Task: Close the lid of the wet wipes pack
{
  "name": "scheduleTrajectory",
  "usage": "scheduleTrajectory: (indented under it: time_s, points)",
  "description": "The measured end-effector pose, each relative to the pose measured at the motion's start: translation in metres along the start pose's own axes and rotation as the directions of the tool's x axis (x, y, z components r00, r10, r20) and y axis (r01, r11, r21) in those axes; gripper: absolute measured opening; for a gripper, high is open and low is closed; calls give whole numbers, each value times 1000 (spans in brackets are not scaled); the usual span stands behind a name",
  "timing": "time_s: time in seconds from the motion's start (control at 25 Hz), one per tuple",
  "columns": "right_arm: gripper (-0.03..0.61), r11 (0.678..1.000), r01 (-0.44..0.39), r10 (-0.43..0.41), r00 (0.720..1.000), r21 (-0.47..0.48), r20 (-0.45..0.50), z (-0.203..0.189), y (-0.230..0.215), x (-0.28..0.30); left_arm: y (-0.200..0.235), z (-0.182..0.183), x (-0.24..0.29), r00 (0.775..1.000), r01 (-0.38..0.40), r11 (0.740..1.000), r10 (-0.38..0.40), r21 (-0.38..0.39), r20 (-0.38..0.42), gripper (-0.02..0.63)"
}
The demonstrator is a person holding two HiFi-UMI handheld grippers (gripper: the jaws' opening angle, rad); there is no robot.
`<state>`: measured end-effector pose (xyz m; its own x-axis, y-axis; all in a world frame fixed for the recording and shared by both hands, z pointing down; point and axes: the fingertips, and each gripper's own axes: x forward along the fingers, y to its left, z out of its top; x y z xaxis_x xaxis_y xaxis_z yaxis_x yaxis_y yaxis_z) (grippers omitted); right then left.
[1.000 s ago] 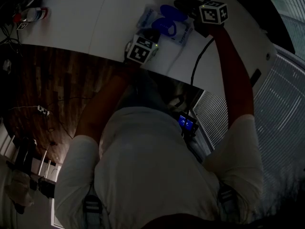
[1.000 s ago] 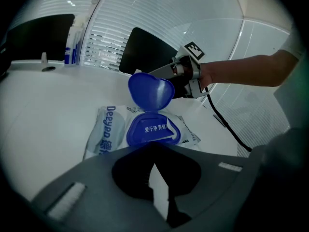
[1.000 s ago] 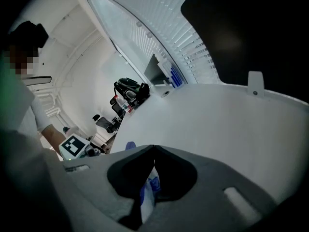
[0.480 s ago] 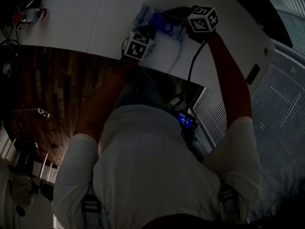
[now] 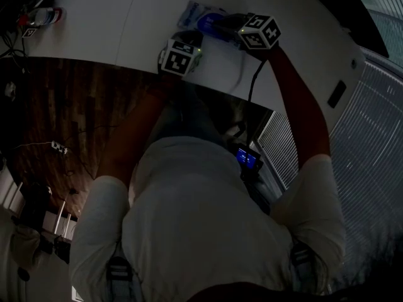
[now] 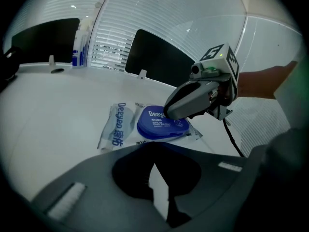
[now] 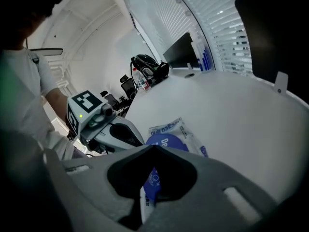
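The wet wipes pack [image 6: 118,125] lies flat on the white table [image 6: 43,115], and its blue oval lid [image 6: 157,124] is folded down on it. My right gripper [image 6: 170,114] rests shut on the lid's right side, its closed tips touching the blue plastic. In the right gripper view the lid [image 7: 169,143] shows just under those tips [image 7: 154,148]. My left gripper [image 6: 154,146] is shut and empty, hovering a little short of the pack's near edge. In the head view the pack [image 5: 194,12] lies just beyond both marker cubes, and the right gripper [image 5: 220,22] covers most of it.
A spray bottle [image 6: 76,50] and dark monitors [image 6: 159,57] stand along the table's far edge. A small bottle [image 5: 39,16] lies at the table's left end. The right gripper's cable [image 5: 252,83] hangs over the near table edge. Dark gear [image 7: 147,66] sits further along.
The lid stood open a second ago; now it is down. My right gripper has moved left onto the pack, carrying the lid over. The left gripper has shifted slightly left.
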<state>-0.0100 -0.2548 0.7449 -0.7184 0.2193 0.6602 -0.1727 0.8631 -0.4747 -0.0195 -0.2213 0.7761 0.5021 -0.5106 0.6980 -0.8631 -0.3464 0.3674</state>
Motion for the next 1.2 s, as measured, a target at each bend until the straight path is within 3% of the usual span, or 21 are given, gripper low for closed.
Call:
scheduleTrajectory:
  time_s: [0.44,0.84,1.0,1.2]
  points:
    - [3,989,113,-118,992,-96,-44,-16,-6,16,2,4,-3,1000,-3,1000,4,-10,17,2]
    - [3,959,187,-206,976,-211,-71,-22,-10,26,5,10,0,1000,-5,1000,5,5,18,2]
    - [3,958,229,-239,970,-171,-40,-22,-13,23,2,18,-4,1000,0,1000,0,18,23,2]
    - [3,948,314,-306,946,-57,109,0,-10,-2,-5,38,-19,999,-2,999,0,54,46,2]
